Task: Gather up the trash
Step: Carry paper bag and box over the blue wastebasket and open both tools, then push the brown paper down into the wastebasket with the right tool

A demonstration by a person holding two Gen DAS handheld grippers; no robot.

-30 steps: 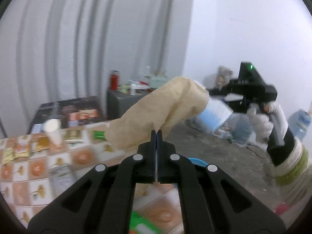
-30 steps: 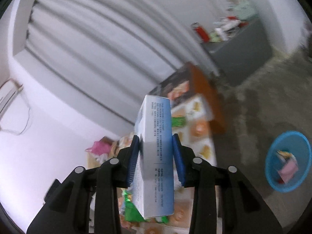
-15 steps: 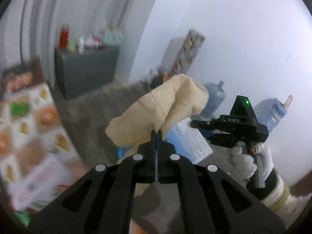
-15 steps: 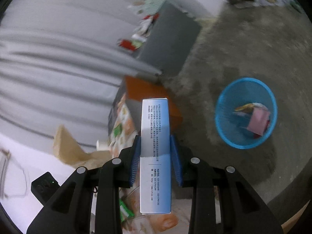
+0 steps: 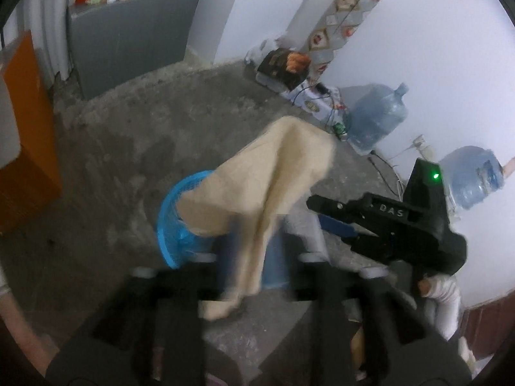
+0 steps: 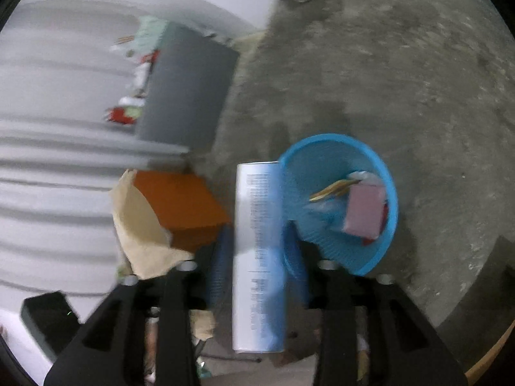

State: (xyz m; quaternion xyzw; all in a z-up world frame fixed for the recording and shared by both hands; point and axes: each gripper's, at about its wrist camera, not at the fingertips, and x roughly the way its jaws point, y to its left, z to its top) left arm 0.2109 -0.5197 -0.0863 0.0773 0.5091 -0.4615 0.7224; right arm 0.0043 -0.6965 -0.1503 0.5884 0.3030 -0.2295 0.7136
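Note:
A blue mesh basket [image 5: 164,222] stands on the concrete floor, with a pink pack and a yellow wrapper lying in it [image 6: 386,177]. My left gripper [image 5: 264,257] points down at the basket and its jaws are opening. The crumpled beige paper bag [image 5: 257,189] hangs loose between them, over the basket's near rim. My right gripper [image 6: 259,263] hovers beside the basket and its jaws are opening too. The white and blue carton [image 6: 259,241] stands between its blue pads, which no longer press on it. In the right wrist view the bag [image 6: 138,225] shows at the left.
A grey cabinet [image 5: 128,32] with bottles on top stands against the far wall. An orange box [image 5: 29,160] is at the left. Two water jugs [image 5: 376,119], cables and a pile of packages [image 5: 289,64] line the white wall. A gloved hand [image 5: 441,292] grips the right gripper's handle.
Both grippers swung down from the patterned table to the blue basket. The left jaws, shut on the bag, have parted. The right jaws have widened off the carton.

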